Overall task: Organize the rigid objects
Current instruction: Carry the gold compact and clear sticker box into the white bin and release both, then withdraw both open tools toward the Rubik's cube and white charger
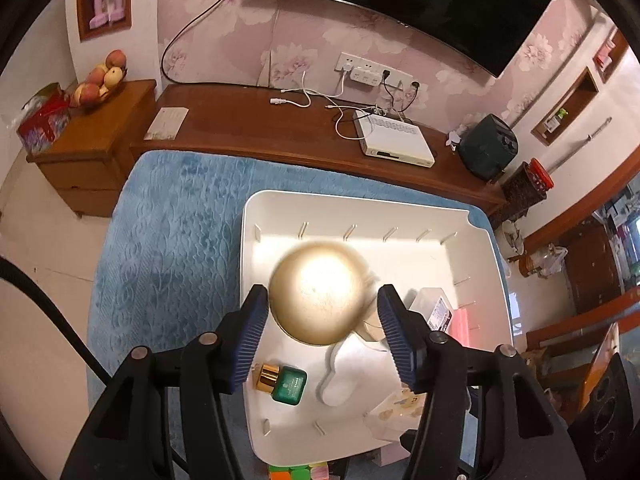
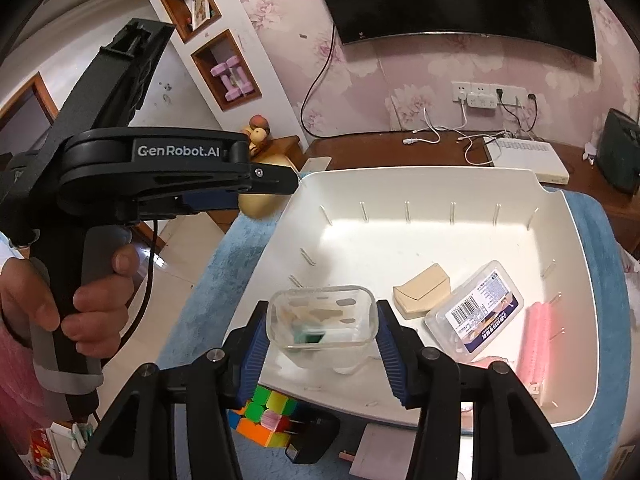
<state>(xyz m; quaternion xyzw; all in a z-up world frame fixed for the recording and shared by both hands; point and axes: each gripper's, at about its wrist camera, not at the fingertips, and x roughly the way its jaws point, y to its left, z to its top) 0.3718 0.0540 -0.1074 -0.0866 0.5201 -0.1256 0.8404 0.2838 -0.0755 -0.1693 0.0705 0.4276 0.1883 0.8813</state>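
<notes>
A gold bowl, blurred and bottom up, hangs over the white tray between the fingers of my left gripper. The left pad is at its edge and a small gap shows at the right pad, so that gripper is open. The right wrist view shows the same bowl under the left gripper, held by a person's hand. My right gripper is shut on a clear glass container, just above the near part of the tray.
In the tray lie a green bottle with a gold cap, a white flat piece, a beige wedge box, a labelled clear box and a pink item. A colour cube sits on the blue cloth.
</notes>
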